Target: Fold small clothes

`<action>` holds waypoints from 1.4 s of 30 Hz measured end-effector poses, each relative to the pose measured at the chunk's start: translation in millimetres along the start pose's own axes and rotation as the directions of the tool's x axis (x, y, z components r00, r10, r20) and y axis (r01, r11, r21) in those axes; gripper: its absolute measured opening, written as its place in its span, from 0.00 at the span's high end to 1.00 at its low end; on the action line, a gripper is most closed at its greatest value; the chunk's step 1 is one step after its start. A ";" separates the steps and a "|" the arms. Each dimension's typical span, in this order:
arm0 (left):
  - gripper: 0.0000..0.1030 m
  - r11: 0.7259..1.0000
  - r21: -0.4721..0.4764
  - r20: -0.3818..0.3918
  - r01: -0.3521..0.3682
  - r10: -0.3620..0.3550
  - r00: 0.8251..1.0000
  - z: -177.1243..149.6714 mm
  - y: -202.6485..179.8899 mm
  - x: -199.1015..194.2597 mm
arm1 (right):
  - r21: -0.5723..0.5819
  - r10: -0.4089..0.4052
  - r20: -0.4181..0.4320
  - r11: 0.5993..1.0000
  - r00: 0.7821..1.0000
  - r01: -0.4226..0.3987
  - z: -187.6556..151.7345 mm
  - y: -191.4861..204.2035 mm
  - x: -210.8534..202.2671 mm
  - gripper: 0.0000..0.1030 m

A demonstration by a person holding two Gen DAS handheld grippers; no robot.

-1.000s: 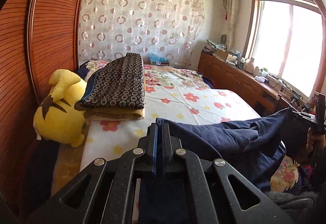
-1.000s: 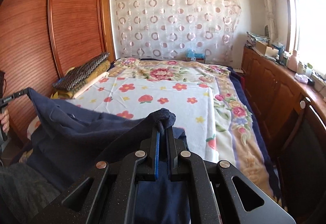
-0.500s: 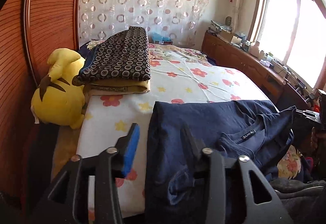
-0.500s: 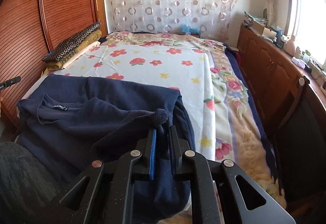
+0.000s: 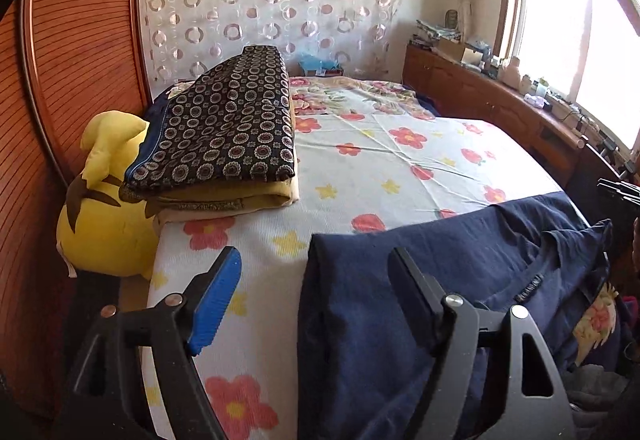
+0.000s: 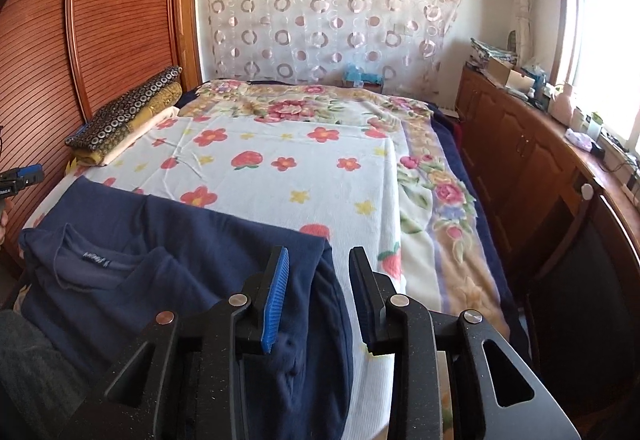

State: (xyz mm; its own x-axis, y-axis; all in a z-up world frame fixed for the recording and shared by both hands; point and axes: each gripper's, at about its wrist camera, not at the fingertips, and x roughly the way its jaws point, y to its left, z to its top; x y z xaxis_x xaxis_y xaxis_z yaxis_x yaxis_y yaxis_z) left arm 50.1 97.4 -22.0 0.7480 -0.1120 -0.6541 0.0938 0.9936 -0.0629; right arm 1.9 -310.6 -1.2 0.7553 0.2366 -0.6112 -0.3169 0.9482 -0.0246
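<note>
A navy T-shirt [image 6: 168, 240] lies spread along the near edge of the bed [image 6: 320, 176], on the flowered sheet, collar label up. The left gripper [image 5: 316, 280] is opening, its jaws wide apart over the shirt's left edge, gripping nothing. The right gripper [image 6: 320, 272] is opening too; the shirt's right edge lies between its jaws, but neither pad presses it. Folded blankets [image 5: 224, 132] and a yellow plush toy [image 5: 104, 208] sit at the bed's left edge.

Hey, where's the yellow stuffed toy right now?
In the left wrist view, the yellow stuffed toy sits at the left, wedged between the wooden wardrobe and the bed, just under the folded blankets.
</note>
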 end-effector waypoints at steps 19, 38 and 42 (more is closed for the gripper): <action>0.26 1.000 -0.012 -0.169 0.010 -0.012 0.985 -6.5 3.6 79.4 | 0.114 0.160 -0.166 0.983 0.973 -0.142 25.1 -22.7 103.8 0.88; 0.43 0.996 -0.037 -0.159 0.076 -0.081 0.984 -3.8 6.2 77.4 | 0.163 0.037 -0.032 0.986 0.999 -0.031 7.4 -61.0 69.4 1.00; 0.54 0.991 -0.061 -0.160 0.119 -0.128 0.979 1.6 7.4 80.1 | 0.146 0.076 -0.042 0.987 0.996 -0.069 16.1 -50.4 74.3 1.00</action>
State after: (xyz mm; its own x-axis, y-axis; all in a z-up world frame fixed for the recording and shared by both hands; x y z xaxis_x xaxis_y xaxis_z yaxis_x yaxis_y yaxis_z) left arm 111.8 95.7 -73.6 0.6148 -0.2345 -0.7530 0.1420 0.9721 -0.1868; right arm 83.2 -337.4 -32.6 0.7045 0.2987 -0.6437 -0.2811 0.9504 0.1334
